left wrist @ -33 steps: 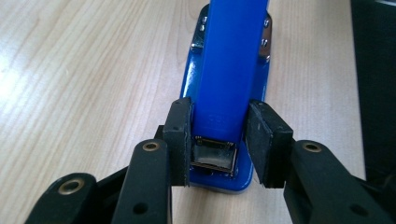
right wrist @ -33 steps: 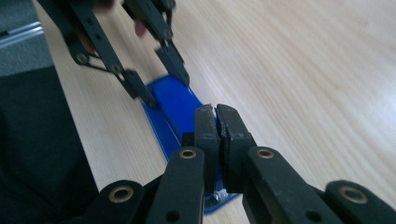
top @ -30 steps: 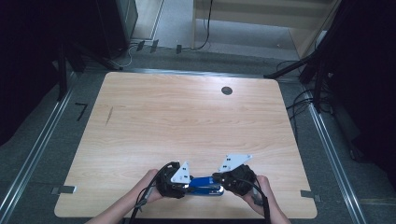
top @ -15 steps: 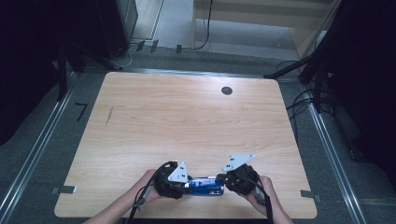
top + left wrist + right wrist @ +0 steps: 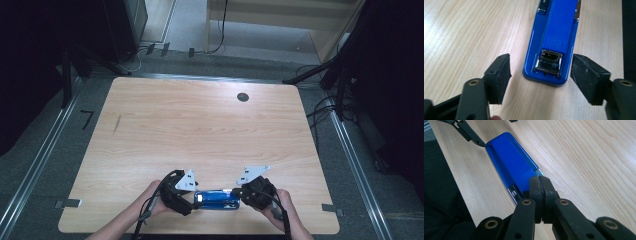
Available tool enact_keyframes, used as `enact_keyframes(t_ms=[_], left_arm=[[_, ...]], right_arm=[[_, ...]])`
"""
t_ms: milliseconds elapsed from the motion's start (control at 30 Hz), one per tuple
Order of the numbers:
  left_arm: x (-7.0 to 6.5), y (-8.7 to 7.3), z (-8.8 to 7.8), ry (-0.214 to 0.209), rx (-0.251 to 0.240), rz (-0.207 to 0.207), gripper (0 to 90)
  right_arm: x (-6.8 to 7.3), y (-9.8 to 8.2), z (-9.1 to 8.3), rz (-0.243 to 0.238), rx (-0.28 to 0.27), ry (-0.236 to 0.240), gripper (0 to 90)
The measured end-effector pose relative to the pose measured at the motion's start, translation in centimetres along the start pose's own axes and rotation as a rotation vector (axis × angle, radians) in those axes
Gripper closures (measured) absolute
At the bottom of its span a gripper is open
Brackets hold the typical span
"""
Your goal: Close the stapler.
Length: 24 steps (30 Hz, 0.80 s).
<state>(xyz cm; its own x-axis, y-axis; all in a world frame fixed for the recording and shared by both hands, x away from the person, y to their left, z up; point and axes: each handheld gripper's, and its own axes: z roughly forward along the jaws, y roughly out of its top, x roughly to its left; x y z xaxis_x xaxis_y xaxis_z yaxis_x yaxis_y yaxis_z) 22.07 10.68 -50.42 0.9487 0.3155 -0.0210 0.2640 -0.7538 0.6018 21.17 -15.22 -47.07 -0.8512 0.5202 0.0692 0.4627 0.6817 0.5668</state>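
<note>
I had the blue stapler (image 5: pixel 216 199) lying flat near the front edge of the tabletop (image 5: pixel 200 130), between my two grippers. The left gripper (image 5: pixel 541 75) had just been opening its jaws; they stood apart on either side of the stapler's end, pads clear of it. The right gripper (image 5: pixel 540 192) had its jaws pressed together, tips at the other end, gripping nothing that I could see. I judged a careless nudge from the right could skid the loose stapler off that edge.
</note>
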Motion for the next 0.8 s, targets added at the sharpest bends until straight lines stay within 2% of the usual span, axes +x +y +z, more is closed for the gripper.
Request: enact_keyframes(t_ms=[100, 267, 333, 433, 500, 567, 667, 700, 733, 800], left_arm=[[0.1, 0.0, -0.2, 0.003, -0.003, -0.012, 27.4], [0.3, -0.1, -0.5, 0.023, -0.018, -0.021, 21.9], [0.5, -0.1, -0.9, 0.041, -0.024, -0.037, 19.7], [0.9, -0.3, -1.4, 0.072, -0.037, -0.063, 16.0], [1.2, -0.4, -1.8, 0.091, -0.044, -0.081, 14.2], [1.5, -0.6, -2.2, 0.114, -0.056, -0.102, 13.7], [1.7, -0.8, -2.8, 0.138, -0.064, -0.122, 12.0], [2.0, -1.0, -3.2, 0.156, -0.063, -0.137, 12.0], [2.3, -1.2, -3.7, 0.192, -0.074, -0.167, 9.1], [2.5, -1.3, -4.2, 0.218, -0.085, -0.191, 8.0]], right_arm=[[0.0, -0.1, 0.2, -0.005, 0.013, -0.006, 90.0], [-0.1, -0.2, 0.3, 0.0, -0.009, -0.002, 90.0], [-0.1, -0.3, 0.3, 0.017, -0.019, 0.009, 87.0], [0.0, 0.0, -0.3, -0.01, -0.077, 0.008, 74.9], [0.1, 0.2, -0.6, -0.019, -0.079, -0.033, 68.1], [-0.1, 0.2, -0.8, -0.003, -0.083, -0.056, 55.9], [-0.7, -0.1, -1.0, 0.032, -0.089, -0.072, 43.6], [-0.7, -0.1, -1.0, 0.032, -0.089, -0.072, 43.6], [-1.2, -0.3, -1.3, 0.053, -0.088, -0.102, 37.1], [-1.6, -0.4, -1.6, 0.072, -0.099, -0.118, 31.1]])
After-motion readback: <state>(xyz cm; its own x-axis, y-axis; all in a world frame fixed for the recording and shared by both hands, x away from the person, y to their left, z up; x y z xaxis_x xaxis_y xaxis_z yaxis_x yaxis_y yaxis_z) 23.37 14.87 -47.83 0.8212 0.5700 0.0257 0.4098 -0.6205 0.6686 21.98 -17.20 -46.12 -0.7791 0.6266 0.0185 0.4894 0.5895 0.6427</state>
